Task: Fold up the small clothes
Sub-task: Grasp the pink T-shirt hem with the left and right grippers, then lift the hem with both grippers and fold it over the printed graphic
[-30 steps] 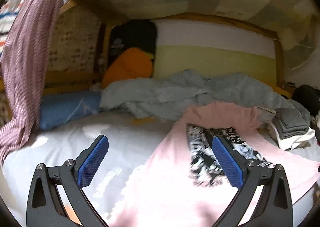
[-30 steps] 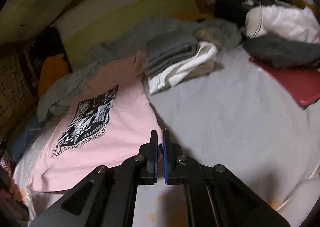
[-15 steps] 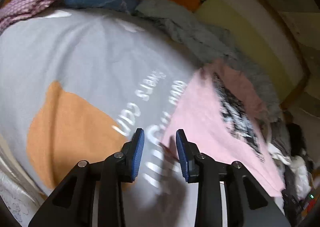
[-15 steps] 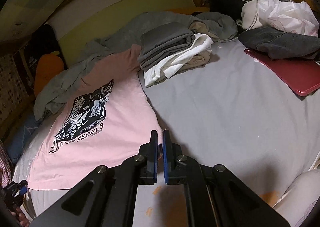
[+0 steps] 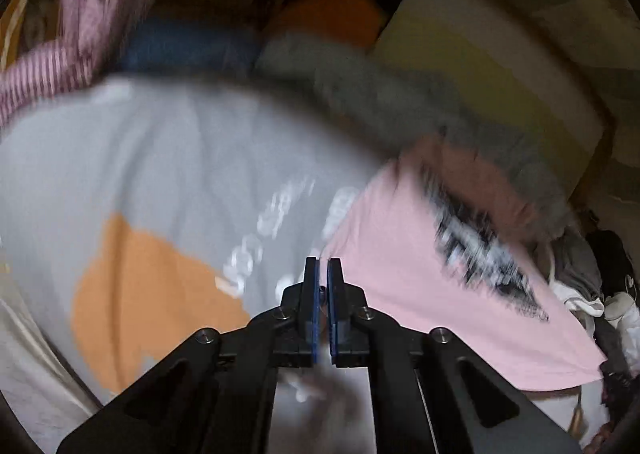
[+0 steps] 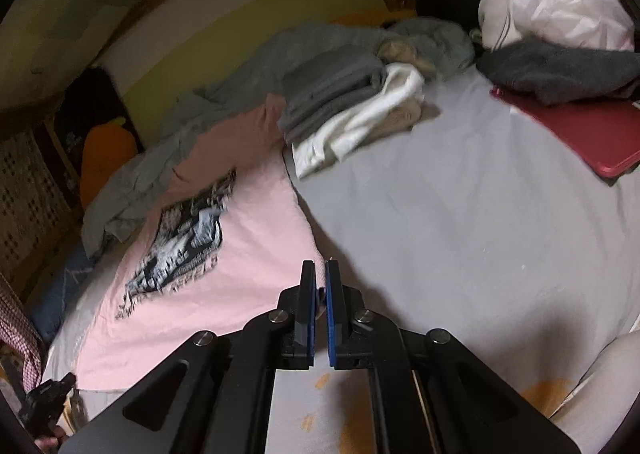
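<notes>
Pink T-shirt: a pink cotton T-shirt with a black-and-white print [image 6: 208,274] lies flat, print up, on the grey bedsheet with orange patches [image 6: 460,222].
Right gripper: the right gripper [image 6: 319,278] has its jaws pressed together on the shirt's near right hem corner.
Left gripper: the left gripper [image 5: 323,274] has just been closing; its jaws now meet at the shirt's near left corner [image 5: 400,274], though blur hides whether cloth is pinched.
Beside: a folded grey and white stack [image 6: 344,110] sits just beyond the shirt; a red flat case [image 6: 576,134] lies well apart.
</notes>
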`<move>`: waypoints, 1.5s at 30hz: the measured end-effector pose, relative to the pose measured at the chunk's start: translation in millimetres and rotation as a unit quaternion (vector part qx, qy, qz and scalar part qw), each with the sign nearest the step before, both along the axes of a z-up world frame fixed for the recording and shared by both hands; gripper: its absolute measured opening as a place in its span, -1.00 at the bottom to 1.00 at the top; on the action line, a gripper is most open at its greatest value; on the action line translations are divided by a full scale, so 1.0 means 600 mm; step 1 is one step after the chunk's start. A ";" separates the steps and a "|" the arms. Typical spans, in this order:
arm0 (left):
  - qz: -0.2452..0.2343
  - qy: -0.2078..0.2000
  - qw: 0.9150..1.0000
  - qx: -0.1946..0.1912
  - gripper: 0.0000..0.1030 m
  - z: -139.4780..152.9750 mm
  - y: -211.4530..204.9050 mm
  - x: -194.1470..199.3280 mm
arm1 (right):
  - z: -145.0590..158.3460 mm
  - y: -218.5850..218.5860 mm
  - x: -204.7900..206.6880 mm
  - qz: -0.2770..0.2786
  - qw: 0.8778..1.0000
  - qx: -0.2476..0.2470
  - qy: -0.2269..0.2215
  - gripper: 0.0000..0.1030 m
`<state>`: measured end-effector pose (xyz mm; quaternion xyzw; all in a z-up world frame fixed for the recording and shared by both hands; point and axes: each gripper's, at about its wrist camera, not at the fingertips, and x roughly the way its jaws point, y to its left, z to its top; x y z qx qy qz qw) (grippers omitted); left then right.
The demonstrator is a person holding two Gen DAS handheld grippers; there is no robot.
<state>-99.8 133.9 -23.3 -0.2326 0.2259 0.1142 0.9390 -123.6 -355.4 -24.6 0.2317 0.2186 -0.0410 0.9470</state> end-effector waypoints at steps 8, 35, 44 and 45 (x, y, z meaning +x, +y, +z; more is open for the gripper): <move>0.008 -0.068 0.996 0.050 -0.94 0.093 -0.015 -0.129 | 0.051 0.006 -0.158 -0.055 0.997 -0.020 -0.058 -0.95; -0.056 0.145 0.984 0.093 -0.89 -0.008 -0.002 0.240 | -0.008 0.028 0.206 0.042 0.987 -0.110 0.106 -0.93; -0.042 0.106 0.988 0.100 -0.12 0.017 0.021 0.198 | 0.003 -0.047 0.164 -0.026 0.997 -0.050 0.054 0.11; -0.048 0.095 0.989 0.103 -0.07 0.026 0.019 0.193 | 0.006 -0.051 0.160 -0.025 0.998 -0.044 0.049 0.11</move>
